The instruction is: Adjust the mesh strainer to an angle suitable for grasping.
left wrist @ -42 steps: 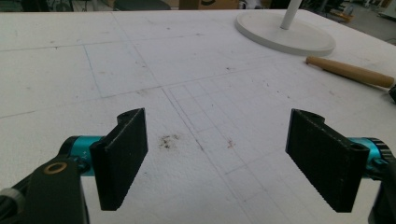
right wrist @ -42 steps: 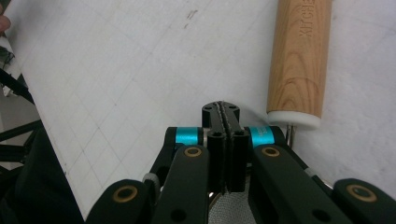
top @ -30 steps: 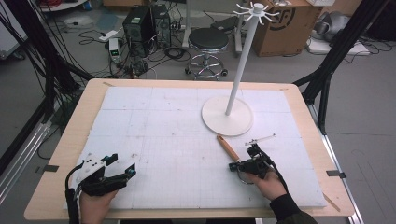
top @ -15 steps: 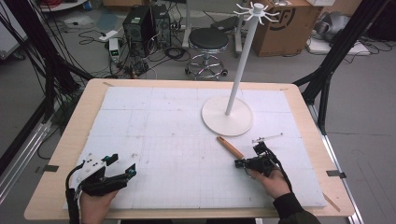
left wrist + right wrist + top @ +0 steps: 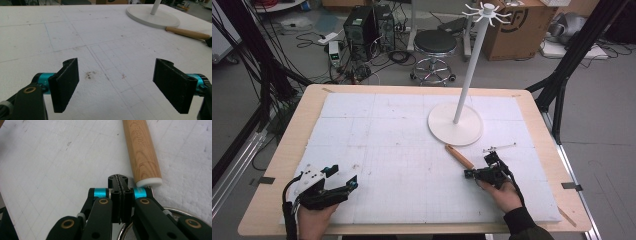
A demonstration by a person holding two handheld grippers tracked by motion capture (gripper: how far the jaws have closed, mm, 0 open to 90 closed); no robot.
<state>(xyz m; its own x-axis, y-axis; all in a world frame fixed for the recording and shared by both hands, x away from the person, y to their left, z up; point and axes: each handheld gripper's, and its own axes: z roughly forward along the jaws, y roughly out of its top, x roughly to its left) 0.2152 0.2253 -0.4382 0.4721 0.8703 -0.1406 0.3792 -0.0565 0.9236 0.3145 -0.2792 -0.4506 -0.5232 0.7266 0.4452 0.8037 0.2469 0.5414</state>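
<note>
1. The worktop [image 5: 297,130], a pale wooden board under a gridded white mat [image 5: 387,135], carries everything here.
2. On the mat, toward two o'clock from its middle, stands the white stand [image 5: 455,124], round base flat down, its pole rising to a ring of hooks at the top.
3. The left hand-held gripper [image 5: 343,181] sits at the mat's seven o'clock corner in the person's left hand [image 5: 314,220]; the left gripper view shows its jaws spread wide, nothing between them, just bare mat.
4. The right hand-held gripper [image 5: 470,173] is at about five o'clock, held in the right hand [image 5: 504,195]. In the right gripper view its jaws are pressed together; whether something thin is pinched between them, I cannot tell.
5. The wooden handle [image 5: 141,150] lies just beside those closed tips, its white end cap nearly touching them, running off toward the stand's base.
6. A thin metal rod [image 5: 499,147] lies at three o'clock of the handle; what it is stays too small to tell.
7. A curved metal rim with mesh [image 5: 130,233] is cut off at the bottom of the right gripper view.
</note>
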